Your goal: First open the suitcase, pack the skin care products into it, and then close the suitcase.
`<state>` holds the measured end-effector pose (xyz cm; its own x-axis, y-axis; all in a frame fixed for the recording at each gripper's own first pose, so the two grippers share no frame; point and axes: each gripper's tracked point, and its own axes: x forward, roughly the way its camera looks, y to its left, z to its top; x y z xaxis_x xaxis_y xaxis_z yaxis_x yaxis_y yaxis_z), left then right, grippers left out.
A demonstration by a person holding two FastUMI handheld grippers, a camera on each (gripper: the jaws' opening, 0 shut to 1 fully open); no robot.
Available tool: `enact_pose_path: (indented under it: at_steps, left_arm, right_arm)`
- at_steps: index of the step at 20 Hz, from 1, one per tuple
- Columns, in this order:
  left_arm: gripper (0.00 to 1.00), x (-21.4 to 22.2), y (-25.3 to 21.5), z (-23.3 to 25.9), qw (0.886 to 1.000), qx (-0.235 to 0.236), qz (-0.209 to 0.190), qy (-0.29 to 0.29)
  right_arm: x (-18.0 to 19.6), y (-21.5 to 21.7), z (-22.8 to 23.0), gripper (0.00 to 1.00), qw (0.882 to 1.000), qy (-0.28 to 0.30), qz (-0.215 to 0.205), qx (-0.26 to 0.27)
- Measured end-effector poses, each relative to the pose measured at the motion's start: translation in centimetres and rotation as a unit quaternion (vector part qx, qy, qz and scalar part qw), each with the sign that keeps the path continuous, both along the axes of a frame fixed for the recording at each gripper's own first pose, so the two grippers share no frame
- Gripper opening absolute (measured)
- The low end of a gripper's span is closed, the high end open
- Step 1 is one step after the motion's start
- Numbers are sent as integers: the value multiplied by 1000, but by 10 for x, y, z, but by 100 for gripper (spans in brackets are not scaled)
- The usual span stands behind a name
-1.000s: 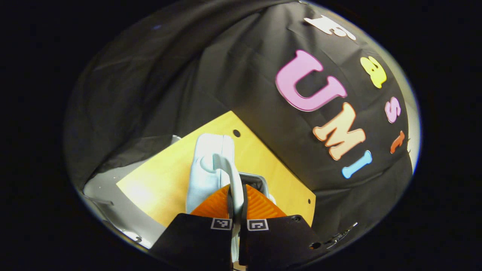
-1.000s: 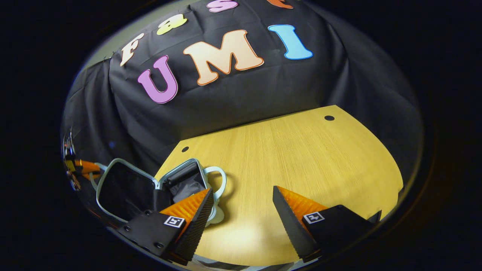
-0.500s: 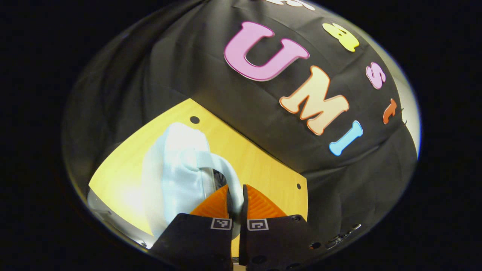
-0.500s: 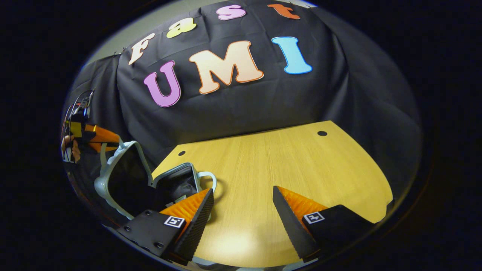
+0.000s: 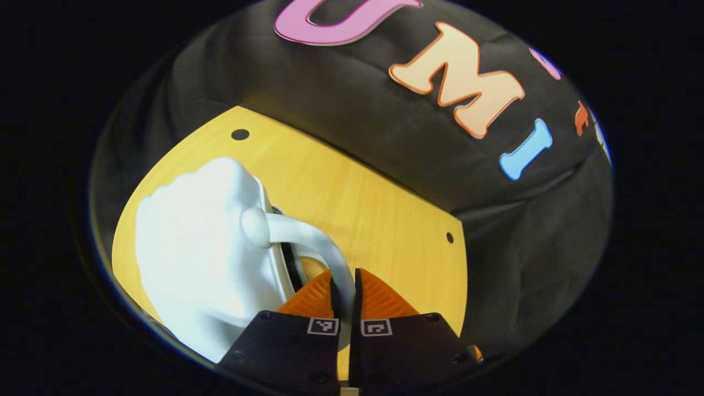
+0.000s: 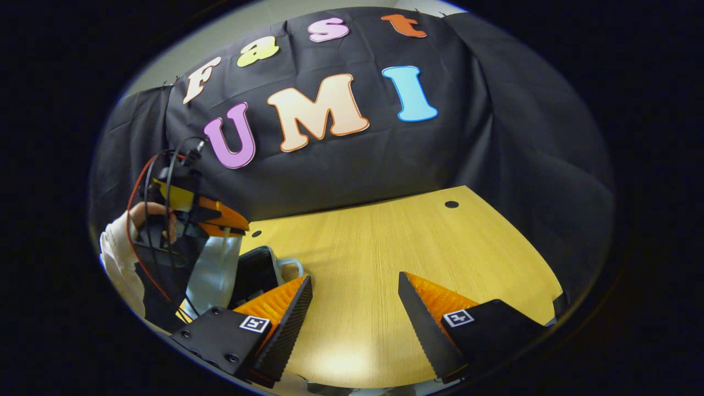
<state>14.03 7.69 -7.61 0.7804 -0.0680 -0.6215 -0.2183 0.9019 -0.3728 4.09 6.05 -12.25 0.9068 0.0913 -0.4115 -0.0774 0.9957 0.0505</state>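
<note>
Since a second ago the suitcase lid point(image 5: 203, 258) is swinging up and over toward the other half, from lying wide open to standing nearly upright, and the left gripper point(image 5: 344, 286) is rising with it. In the left gripper view, that gripper's fingers are pinching the lid's pale handle point(image 5: 308, 242) between them, closed tight on the loop, with the pale blue shell filling the near left and the wooden table point(image 5: 379, 214) stretching behind it to the black cloth wall point(image 5: 352, 132).

In the right gripper view, the right gripper point(image 6: 355, 300) is hovering near the table's front edge with its fingers spread wide apart and holding nothing. Just left of its left finger, the suitcase point(image 6: 242, 272) is sitting at the table's left side, its dark lining partly showing under the raised lid. Farther left, a hand point(image 6: 146, 212) in a white sleeve point(image 6: 118, 258) is holding the left gripper above the lid.
</note>
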Motion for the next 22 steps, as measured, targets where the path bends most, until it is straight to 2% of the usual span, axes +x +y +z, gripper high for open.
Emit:
enact_pose_path:
  at_steps: [5, 9, 12, 14, 16, 17, 18, 19, 20, 21, 22]
  left_arm:
    - [2, 20, -11, -52, 998, 6, -9, 58]
    - [13, 21, -9, -66, 995, 44, -10, 92]
    - [65, 22, -9, -62, 994, 67, -9, 83]
    - [72, 14, -18, -55, 994, 80, -14, 70]
    - [72, -4, -28, -45, 994, 96, -15, 53]
    - [78, -16, -31, -41, 993, 108, -16, 45]
    - [73, -28, -34, -39, 992, 121, -17, 39]
    - [80, -39, -39, -38, 990, 135, -18, 34]
    - [79, -52, -42, -37, 988, 149, -17, 31]
    - [85, -65, -45, -36, 986, 162, -15, 27]
    - [87, -74, -46, -35, 984, 176, -11, 22]
  right_arm:
    - [-6, -17, 6, 98, 1000, -13, -26, -5]
    - [-22, -27, -3, 98, 999, -1, -28, -17]
    - [-29, -33, -7, 98, 1000, 4, -21, -19]
    - [-32, -35, -4, 98, 1000, 0, -15, -10]
    - [-32, -37, -1, 98, 1000, -8, -8, -1]
    - [-31, -39, -1, 98, 1000, -9, -5, 3]
    - [-31, -41, 1, 98, 1000, -10, -2, 7]
    - [-31, -42, 2, 98, 1000, -11, 3, 10]
    - [-30, -44, 4, 98, 1000, -14, 8, 13]
    - [-32, -47, 5, 98, 1000, -16, 12, 15]
    - [-31, -49, 5, 98, 1000, -15, 16, 19]
